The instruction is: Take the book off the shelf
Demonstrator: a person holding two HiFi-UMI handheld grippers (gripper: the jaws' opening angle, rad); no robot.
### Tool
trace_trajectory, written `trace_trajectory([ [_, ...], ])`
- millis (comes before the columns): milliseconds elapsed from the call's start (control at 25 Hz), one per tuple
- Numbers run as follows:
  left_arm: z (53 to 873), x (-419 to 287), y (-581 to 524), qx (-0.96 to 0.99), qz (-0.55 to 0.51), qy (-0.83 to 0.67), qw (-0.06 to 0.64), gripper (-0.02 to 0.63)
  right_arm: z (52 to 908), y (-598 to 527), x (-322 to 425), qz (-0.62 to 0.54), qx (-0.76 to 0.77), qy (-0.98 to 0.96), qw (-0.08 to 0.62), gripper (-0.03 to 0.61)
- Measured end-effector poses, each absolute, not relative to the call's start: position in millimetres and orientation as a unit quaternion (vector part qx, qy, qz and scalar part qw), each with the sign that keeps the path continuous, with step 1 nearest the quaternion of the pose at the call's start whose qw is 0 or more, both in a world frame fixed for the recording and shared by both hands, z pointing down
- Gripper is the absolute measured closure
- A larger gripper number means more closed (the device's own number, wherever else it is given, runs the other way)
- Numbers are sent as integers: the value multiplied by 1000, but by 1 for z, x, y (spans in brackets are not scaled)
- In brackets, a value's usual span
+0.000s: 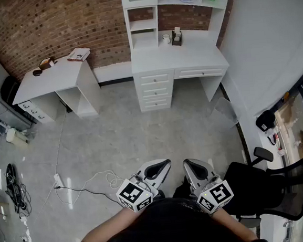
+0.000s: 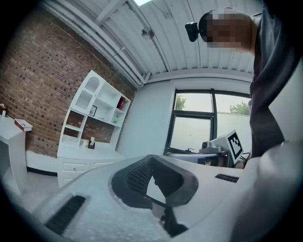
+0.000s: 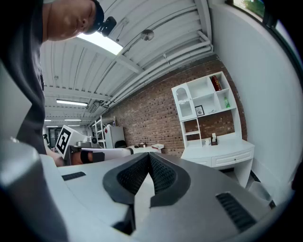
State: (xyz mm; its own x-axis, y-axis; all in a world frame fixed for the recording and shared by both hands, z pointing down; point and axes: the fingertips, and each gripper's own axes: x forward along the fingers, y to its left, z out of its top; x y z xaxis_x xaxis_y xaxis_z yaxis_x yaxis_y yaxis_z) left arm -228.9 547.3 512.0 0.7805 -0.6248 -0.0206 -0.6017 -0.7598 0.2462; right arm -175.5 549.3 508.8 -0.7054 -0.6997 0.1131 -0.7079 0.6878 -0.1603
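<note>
We stand on the pale grey stone floor [image 1: 141, 129] with both white two-jaw tools held low and close to our body. The left claw [image 2: 151, 159] has its ridged black pads pressed together at the tips, with nothing between them. The right claw [image 3: 150, 157], just beside it, is likewise closed tight and empty.

Well ahead of both claws a white bench with drawers [image 1: 177, 57] stands against the red brick wall [image 1: 42, 22], and a tall white shelf unit [image 3: 203, 101] rises from it. The dark red book [image 3: 216, 82] stands on end in an upper compartment of that unit, far beyond and above the right claw's tips and touched by neither claw.

Ahead and to the left of the left claw, a smaller white bench [image 1: 58, 76] carries a flat pale book [image 1: 79, 54] at its far corner. Just to the right of the right claw sits a black mesh office chair [image 1: 276, 186]. A white cable [image 1: 96, 179] trails across the floor to the left of the left claw.
</note>
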Motion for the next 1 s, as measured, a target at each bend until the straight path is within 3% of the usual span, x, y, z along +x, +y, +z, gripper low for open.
trace_trajectory([
  [560, 523, -167, 481, 943, -42, -301, 132, 606, 509, 489, -110, 112, 407, -906, -12, 560],
  [1000, 515, -25, 380, 957, -45, -261, 121, 606, 500, 391, 19, 98, 419, -903, -9, 560],
])
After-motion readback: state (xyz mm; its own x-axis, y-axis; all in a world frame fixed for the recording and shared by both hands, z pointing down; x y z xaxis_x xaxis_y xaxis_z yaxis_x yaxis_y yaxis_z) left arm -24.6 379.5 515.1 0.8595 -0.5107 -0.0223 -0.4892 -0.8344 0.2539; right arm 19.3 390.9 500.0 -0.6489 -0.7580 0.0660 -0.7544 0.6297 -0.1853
